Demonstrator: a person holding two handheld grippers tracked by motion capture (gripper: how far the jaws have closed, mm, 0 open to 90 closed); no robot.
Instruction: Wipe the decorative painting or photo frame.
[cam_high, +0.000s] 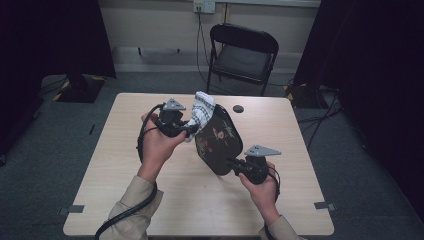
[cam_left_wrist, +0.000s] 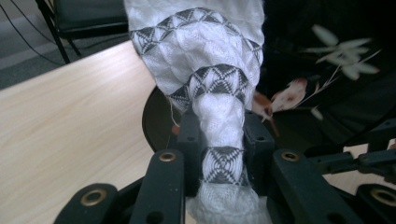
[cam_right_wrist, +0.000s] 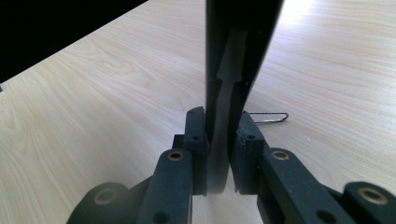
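1. At the table's (cam_high: 125, 165) left, the person's left hand (cam_high: 156, 145) holds the left gripper (cam_high: 189, 129) above the wood, its grey plate on top and its cable looping down past the sleeve.
2. Seen from the left gripper view, its jaws are pinched on a white cloth (cam_left_wrist: 219, 107) with grey diamond bands; the cloth bunches narrow between the pads and fans out wide beyond them.
3. Just right of that gripper, the cloth (cam_high: 202, 111) rests against the upper part of a black tray (cam_high: 218, 142) painted with flowers. The tray is lifted clear of the table and tilted, its decorated face turned towards the cloth.
4. Farther right and nearer the person, the right gripper (cam_high: 235, 164) clamps the tray's lower edge. The right gripper view shows the thin rim (cam_right_wrist: 223, 126) squeezed between both pads, the tray rising edge-on beyond.
5. On the table past those jaws lies a small wire clip (cam_right_wrist: 271, 117), untouched.
6. My guess is that the cloth is meant to wipe the tray.
7. Risks, as I judge them: the tray hangs from a single narrow grip at one edge, so firm pressure from the cloth could twist it in the pads or lever it free to drop on the table.
8. The cloth is held by a thin bunch and could slip out if it drags on the lacquer.
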